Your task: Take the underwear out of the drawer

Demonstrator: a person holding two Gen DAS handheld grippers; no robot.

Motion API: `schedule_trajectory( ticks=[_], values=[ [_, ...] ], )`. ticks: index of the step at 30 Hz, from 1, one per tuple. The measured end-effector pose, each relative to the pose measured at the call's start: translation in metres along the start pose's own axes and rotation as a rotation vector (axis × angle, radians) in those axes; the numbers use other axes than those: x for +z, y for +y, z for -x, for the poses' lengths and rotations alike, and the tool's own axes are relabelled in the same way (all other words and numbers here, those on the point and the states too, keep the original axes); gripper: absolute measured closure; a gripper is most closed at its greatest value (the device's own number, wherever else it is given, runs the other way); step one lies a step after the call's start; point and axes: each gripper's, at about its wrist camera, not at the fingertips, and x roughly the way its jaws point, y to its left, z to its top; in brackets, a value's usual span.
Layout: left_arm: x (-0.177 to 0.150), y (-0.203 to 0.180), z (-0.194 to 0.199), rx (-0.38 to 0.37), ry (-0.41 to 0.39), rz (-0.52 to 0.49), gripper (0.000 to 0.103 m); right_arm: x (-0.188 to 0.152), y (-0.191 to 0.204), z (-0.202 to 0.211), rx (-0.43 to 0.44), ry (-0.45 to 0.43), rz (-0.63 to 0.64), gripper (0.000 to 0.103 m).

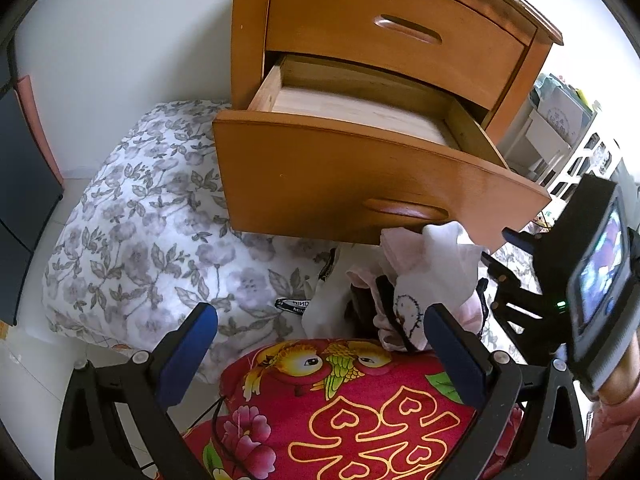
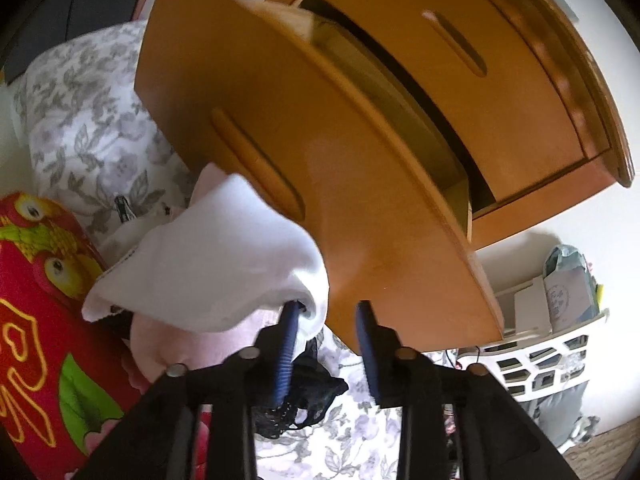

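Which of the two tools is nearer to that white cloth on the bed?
Right. The right tool has one finger against the white cloth; the left tool hangs back over the red pillow.

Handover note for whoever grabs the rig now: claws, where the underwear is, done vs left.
Left claw: open, empty, above the red pillow, pointed at the pile.
Right claw: jaws apart, nothing clamped between them; a white garment is draped over its left finger.
Underwear pile: white, pink and black pieces lie on the floral bedding below the open drawer. Black lace piece sits under the right claw.
Done: drawer pulled out, and the part of its inside in view looks bare.
Left: shake the white garment free; check the drawer's hidden front corner.
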Motion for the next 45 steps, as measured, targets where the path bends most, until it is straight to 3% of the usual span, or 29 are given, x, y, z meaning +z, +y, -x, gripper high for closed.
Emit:
schedule_trajectory(
  ticks=[3, 8, 11, 21, 32, 45],
  values=[
    [0.002, -0.001, 0.002, 0.001, -0.009, 0.000, 0.000, 0.000, -0.009, 0.010, 0.013, -0.021, -0.037, 0.067],
    [0.005, -0.003, 0.004, 0.003, -0.015, -0.001, 0.000, -0.002, -0.031, 0.032, 0.037, -0.052, -0.147, 0.053],
    [0.007, -0.005, 0.005, 0.005, -0.020, -0.004, 0.000, -0.006, -0.046, 0.042, 0.065, -0.049, -0.238, 0.050],
    [0.008, -0.012, 0.010, 0.014, -0.046, -0.018, 0.000, -0.044, -0.080, 0.053, 0.195, -0.029, -0.586, 0.023],
    [0.004, -0.022, 0.012, 0.047, -0.057, -0.049, 0.000, -0.069, -0.084, 0.054, 0.243, -0.013, -0.698, 0.000],
    [0.001, -0.029, 0.019, 0.082, -0.088, -0.055, 0.000, -0.087, -0.101, 0.072, 0.242, -0.051, -0.823, 0.000]
  ],
)
